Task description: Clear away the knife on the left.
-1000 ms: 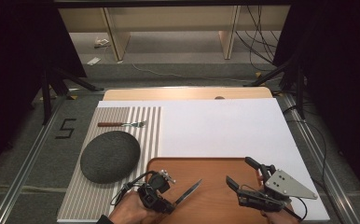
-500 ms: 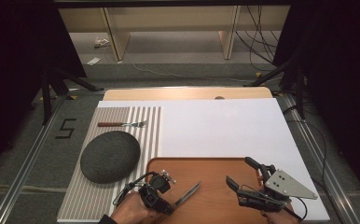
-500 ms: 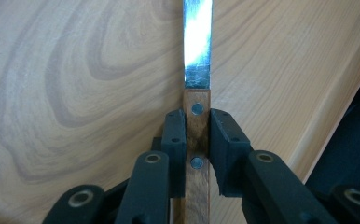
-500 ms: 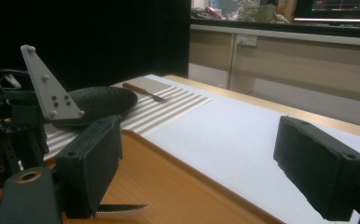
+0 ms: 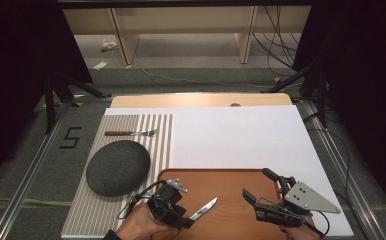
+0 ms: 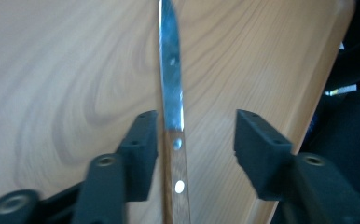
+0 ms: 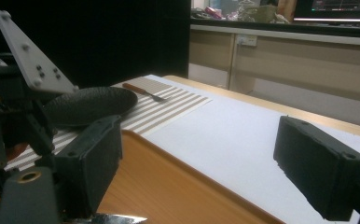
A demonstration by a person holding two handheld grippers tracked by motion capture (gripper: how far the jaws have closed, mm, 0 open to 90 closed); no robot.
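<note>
**Knife between open jaws on a wooden tray**

From the high view we see a wooden tray [image 5: 231, 187] at the near edge of a white table sheet [image 5: 241, 137]. A knife [image 5: 204, 208] lies on the tray, its blade pointing up and to the right. The left gripper [image 5: 183, 220], held in the person's left hand [image 5: 140, 225], sits at the knife's handle end. In the left gripper view we find the knife [image 6: 172, 107] running lengthwise between the two jaws, which stand apart: the handle lies just beside the left jaw, and a clear gap separates it from the right one, so the jaws are open and not clamping.

The right gripper [image 5: 261, 192] rests over the tray's right part, its jaws spread wide with nothing between them; we confirm this gap in the right gripper view.

On a striped mat [image 5: 153, 145] to the left we note a dark rounded plate [image 5: 117, 166] and, beyond it, a fork [image 5: 131, 133] with a wooden handle.
</note>
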